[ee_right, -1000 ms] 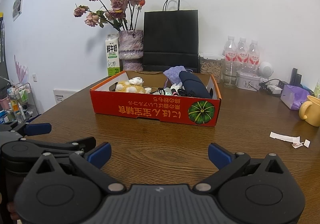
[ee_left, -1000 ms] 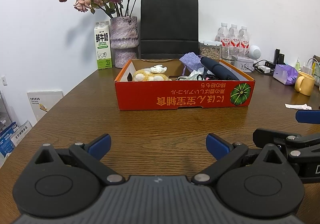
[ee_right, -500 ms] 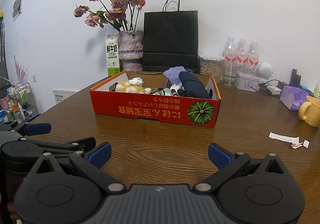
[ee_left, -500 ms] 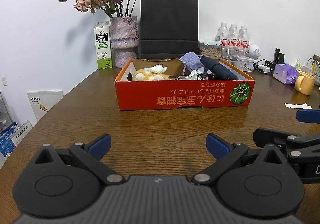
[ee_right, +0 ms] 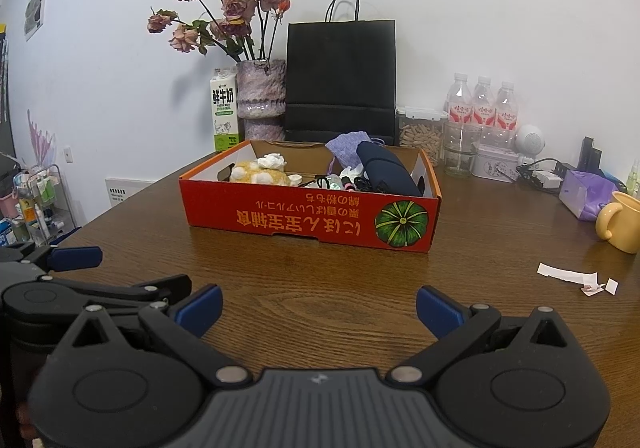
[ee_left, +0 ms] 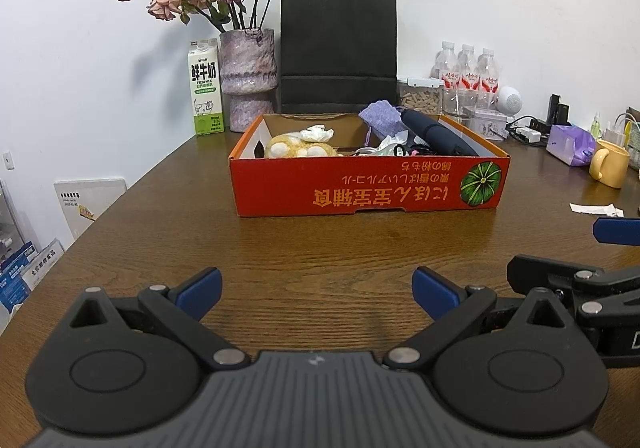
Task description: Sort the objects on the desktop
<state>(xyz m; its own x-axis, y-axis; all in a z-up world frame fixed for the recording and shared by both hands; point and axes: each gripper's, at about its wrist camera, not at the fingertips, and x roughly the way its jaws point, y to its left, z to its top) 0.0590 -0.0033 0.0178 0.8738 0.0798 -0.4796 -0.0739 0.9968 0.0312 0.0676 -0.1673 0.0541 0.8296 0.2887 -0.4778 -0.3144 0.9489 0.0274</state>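
Note:
A red cardboard box [ee_left: 360,192] [ee_right: 304,216] with a green pumpkin print stands mid-table. Inside lie a yellow plush toy [ee_left: 298,147] [ee_right: 256,173], a crumpled white tissue [ee_left: 317,133], a purple cloth [ee_left: 380,120] [ee_right: 349,147], a dark folded umbrella [ee_left: 438,136] [ee_right: 386,168] and small tangled items [ee_right: 334,181]. My left gripper [ee_left: 316,290] hovers open over bare wood in front of the box. My right gripper [ee_right: 319,306] is open too, beside the left one, holding nothing. Each gripper shows at the edge of the other's view.
Along the back wall: milk carton [ee_left: 205,87], vase of dried roses [ee_left: 248,80], black paper bag [ee_left: 338,52], jar [ee_left: 420,98], water bottles [ee_left: 466,72]. At right, yellow mug [ee_right: 620,222], purple tissue pack [ee_right: 586,194], paper scraps [ee_right: 572,276], cables.

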